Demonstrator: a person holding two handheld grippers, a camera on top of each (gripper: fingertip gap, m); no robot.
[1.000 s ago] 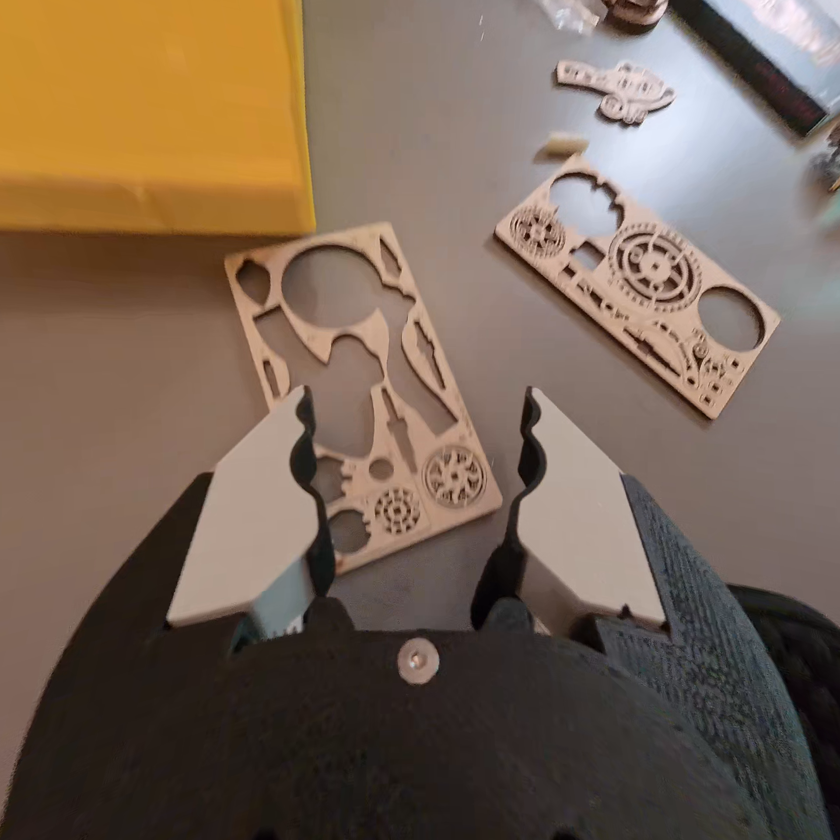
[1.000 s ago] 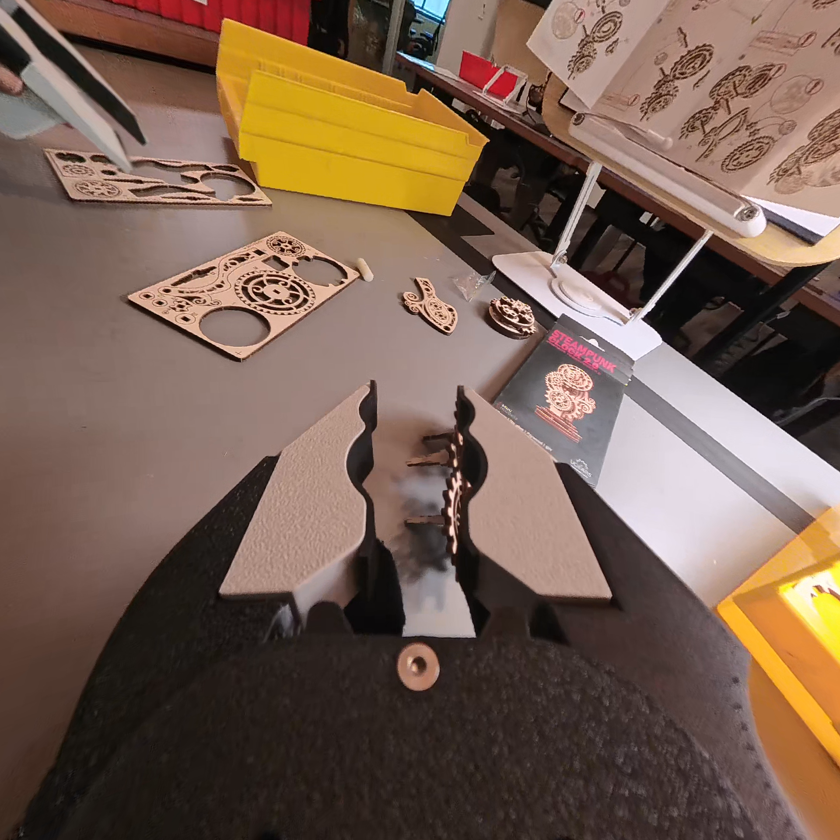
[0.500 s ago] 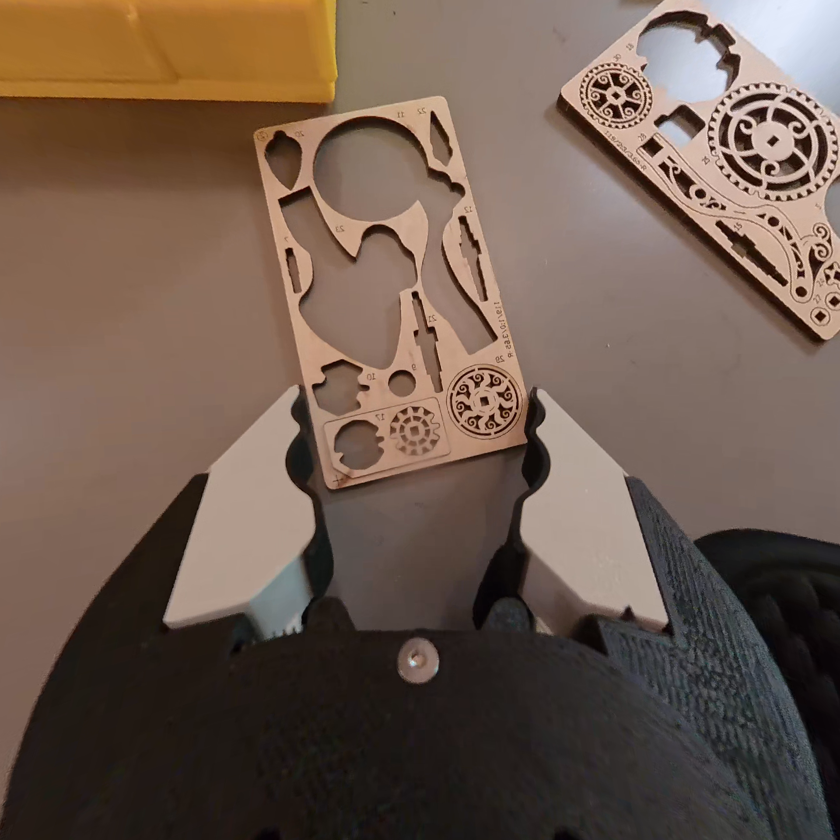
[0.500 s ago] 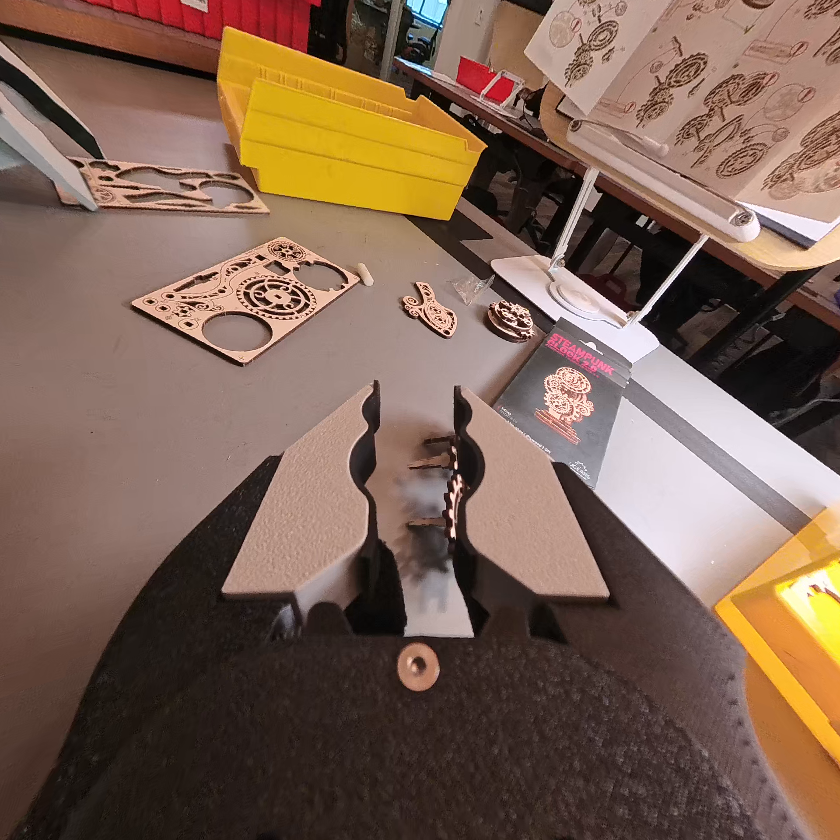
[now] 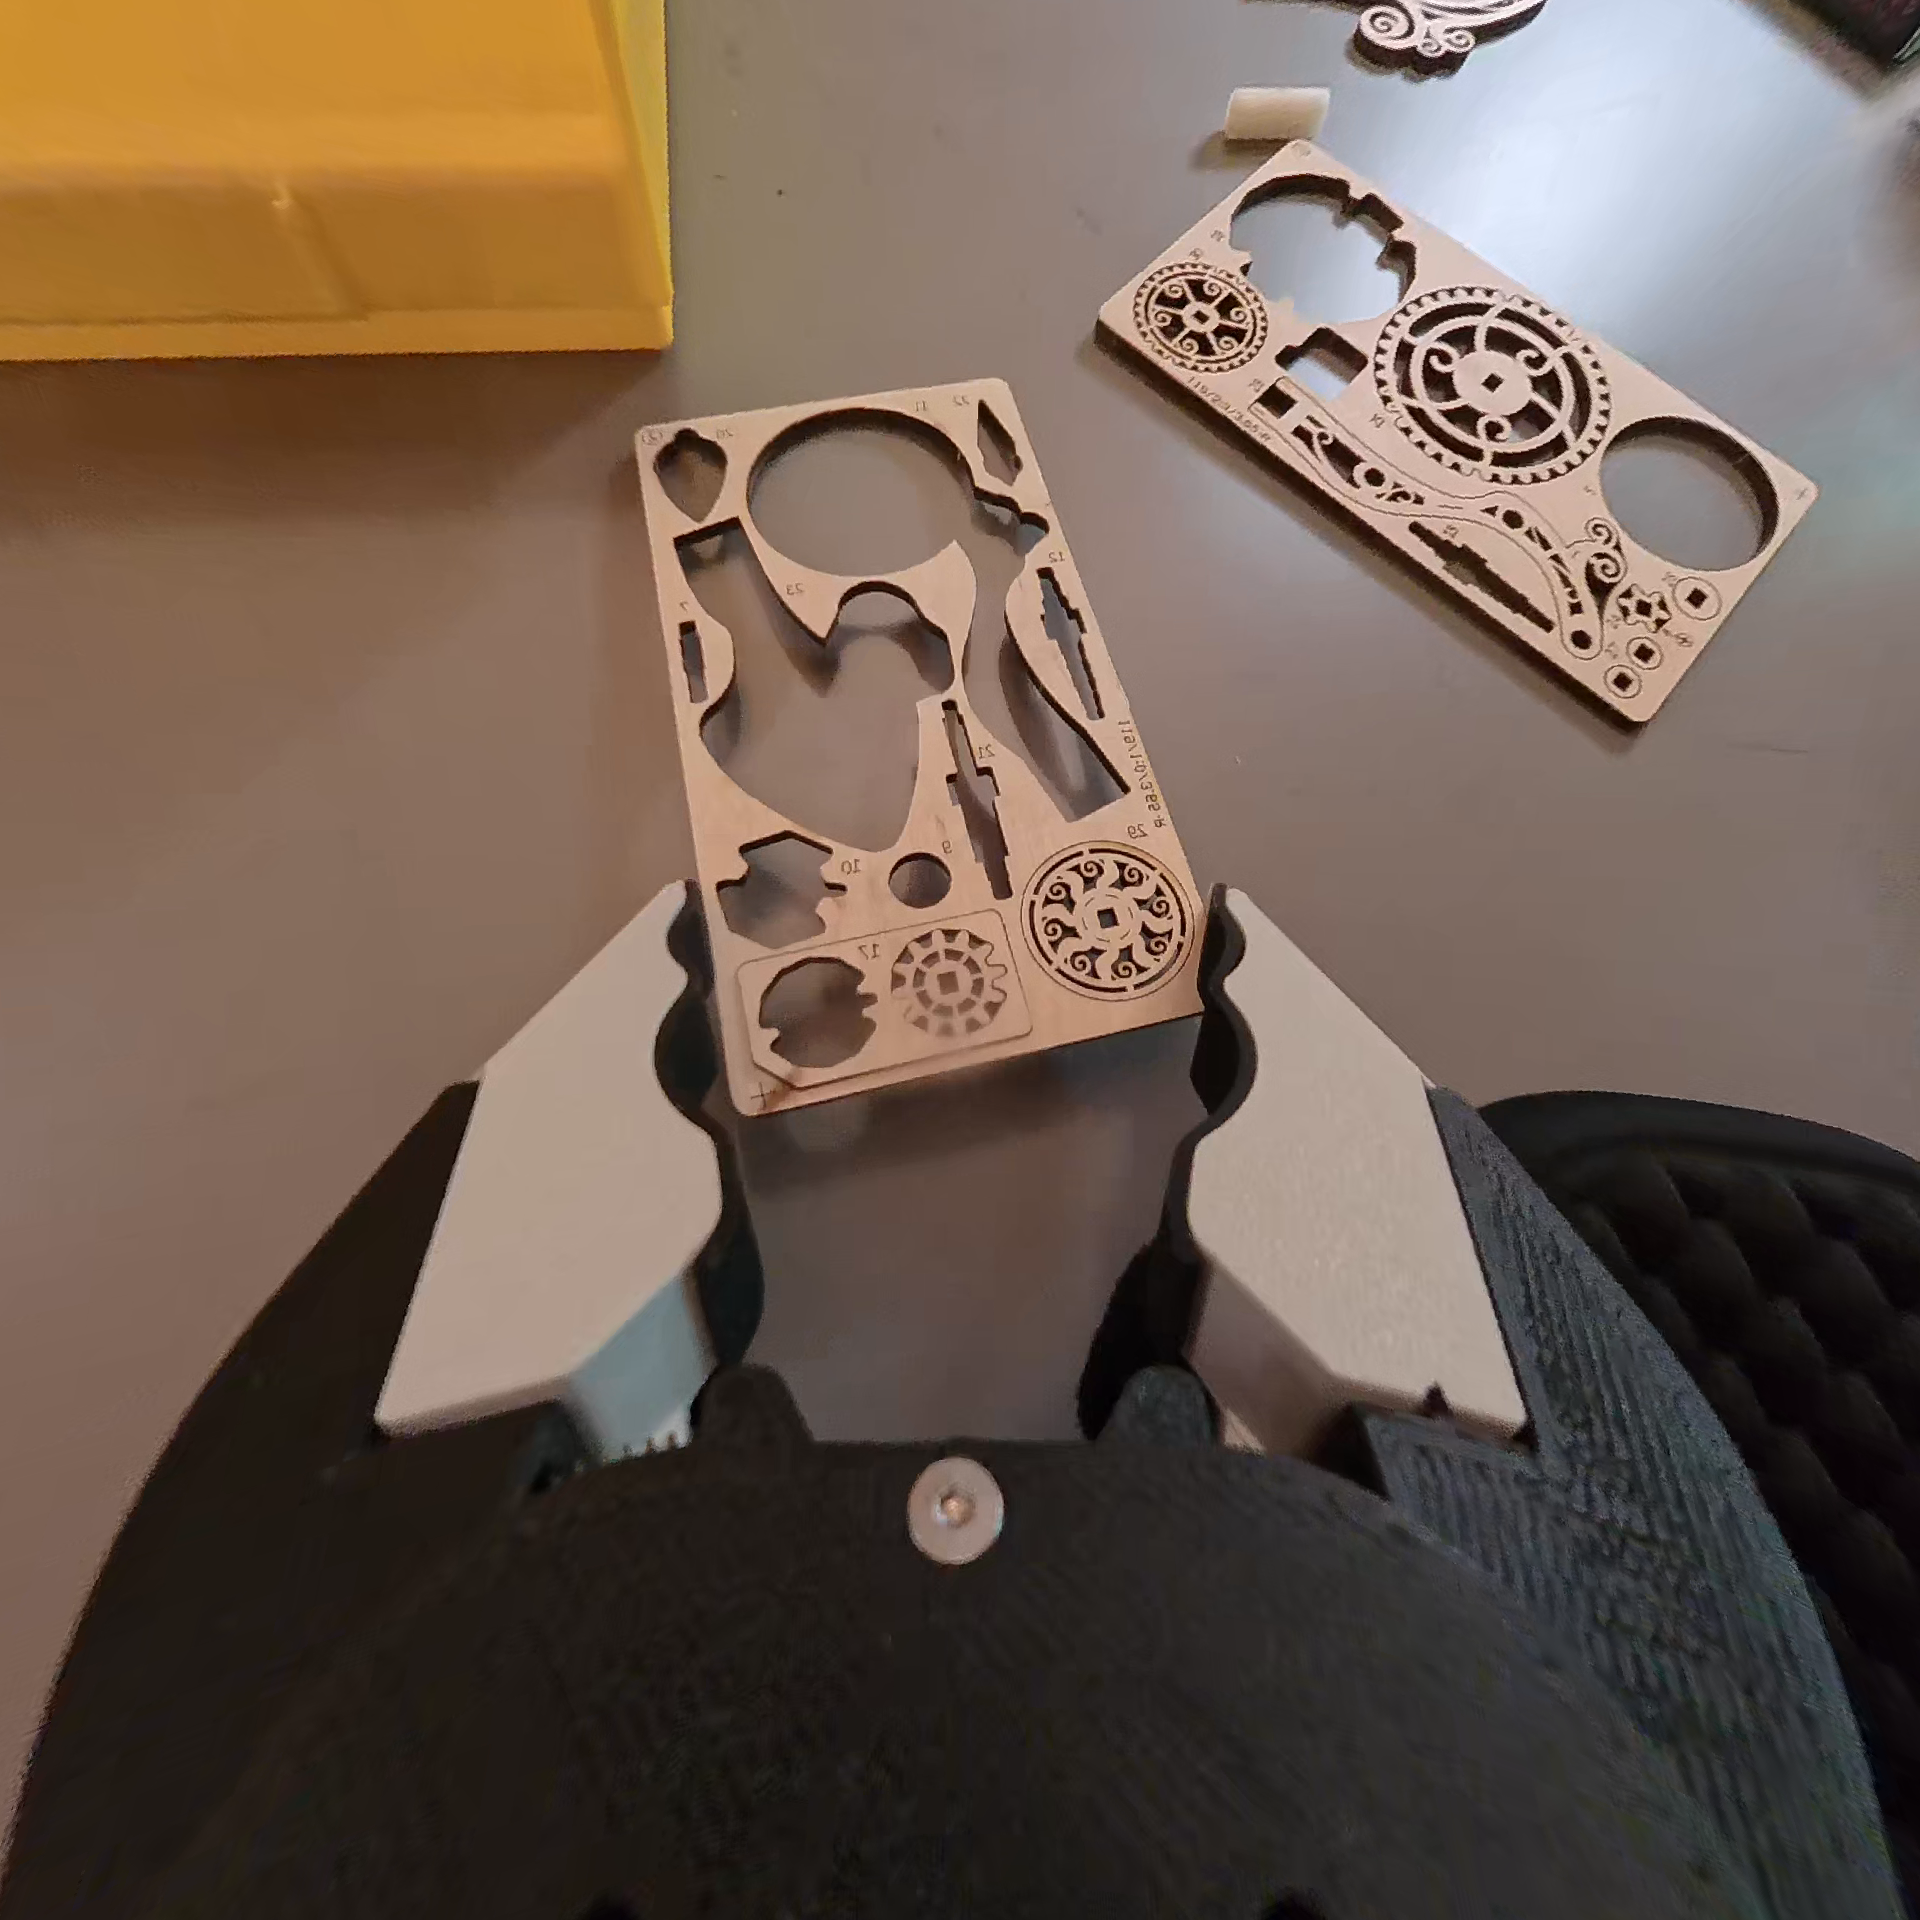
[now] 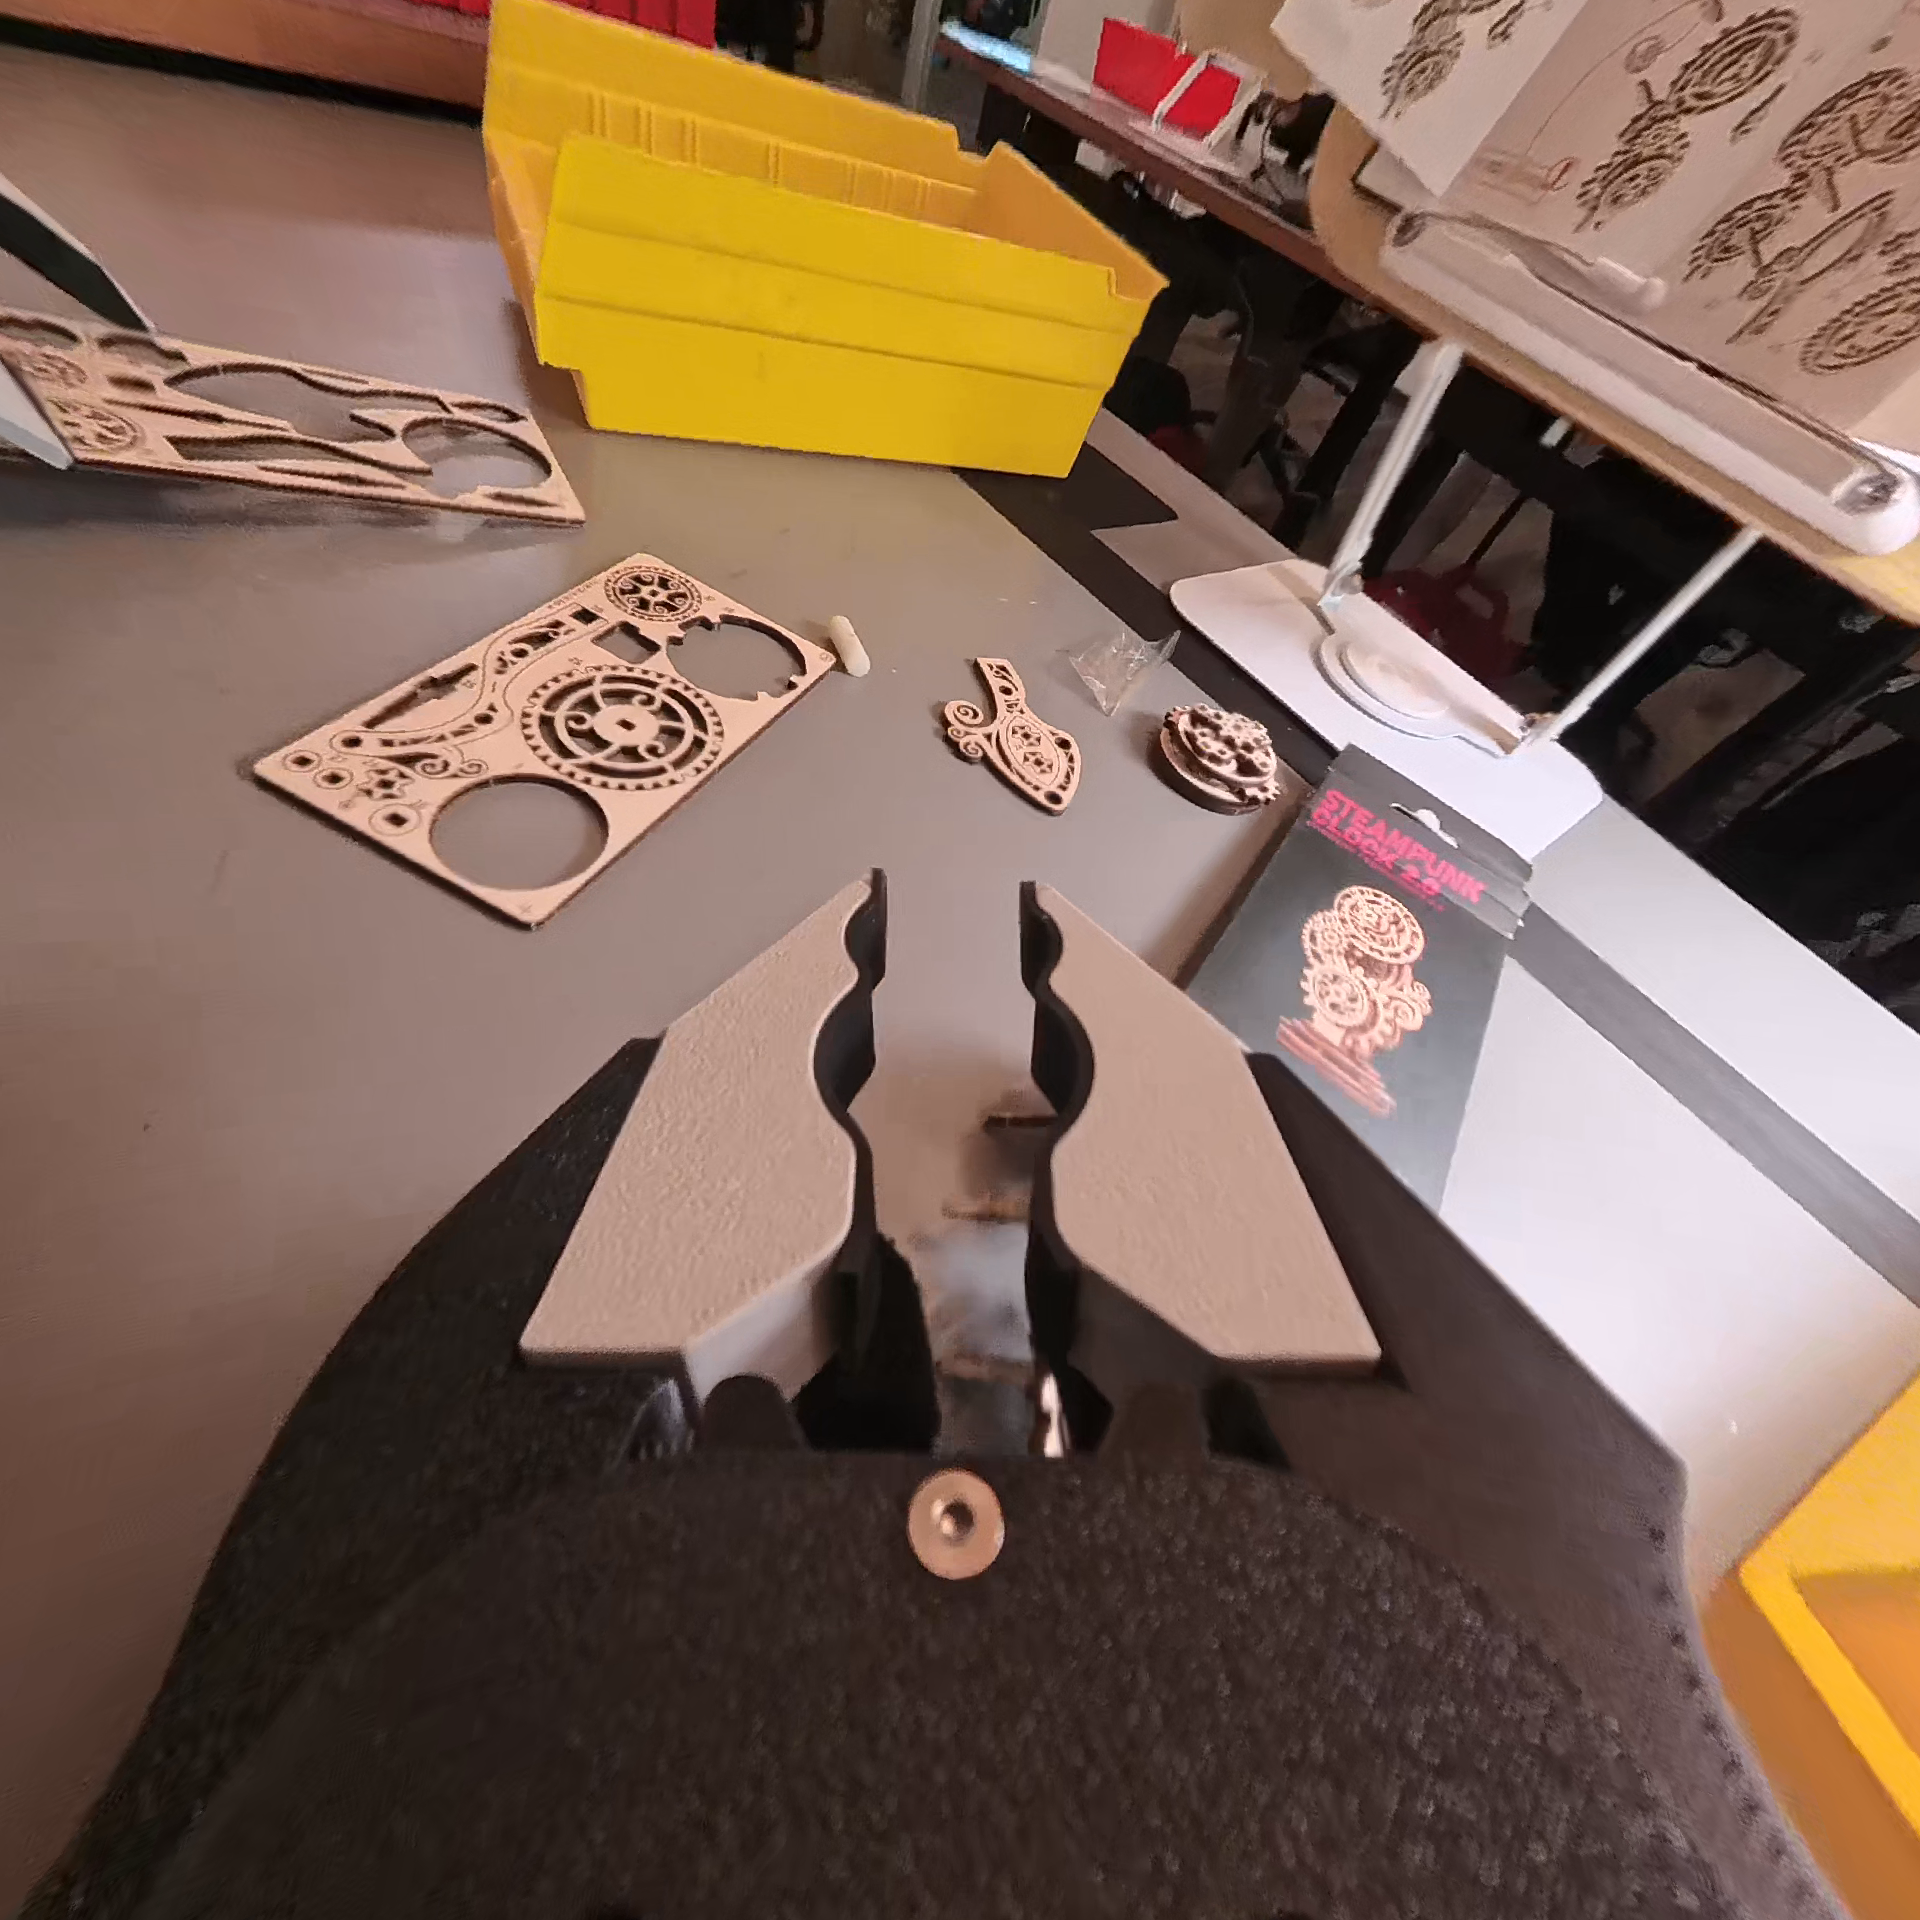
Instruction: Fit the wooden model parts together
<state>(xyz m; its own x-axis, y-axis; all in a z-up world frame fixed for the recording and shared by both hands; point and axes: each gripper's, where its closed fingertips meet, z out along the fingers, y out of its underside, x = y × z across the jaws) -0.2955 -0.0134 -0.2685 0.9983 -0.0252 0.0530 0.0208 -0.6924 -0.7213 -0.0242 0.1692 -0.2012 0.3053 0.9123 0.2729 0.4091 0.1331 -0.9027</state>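
Observation:
A cut-out wooden parts sheet (image 5: 883,727) lies on the grey table (image 5: 312,727). My left gripper (image 5: 951,914) is open, and the sheet's near end sits between its fingertips, edges close to both pads. The sheet also shows far left in the right wrist view (image 6: 312,436). My right gripper (image 6: 954,894) is nearly closed on a small wooden gear part (image 6: 1013,1122); only its pegs show beside the right finger. A second sheet with a large gear (image 5: 1455,447) (image 6: 540,727) lies flat farther right.
A yellow bin (image 5: 312,177) (image 6: 831,312) stands behind the sheets. A white peg (image 6: 847,644), a curly wooden piece (image 6: 1013,748), a built gear cluster (image 6: 1216,753), a black package (image 6: 1371,966) and a white stand (image 6: 1382,644) sit to the right. Across from one pair of fingers to the other is roughly 35 cm. To reach the curly wooden piece (image 6: 1013,748) in a straight line is about 15 cm for my right fingers, about 30 cm for my left.
My left gripper has moved forward and down, so the sheet's near end now lies between its fingers. The right gripper has shifted a little and its fingers have narrowed slightly on the gear part.

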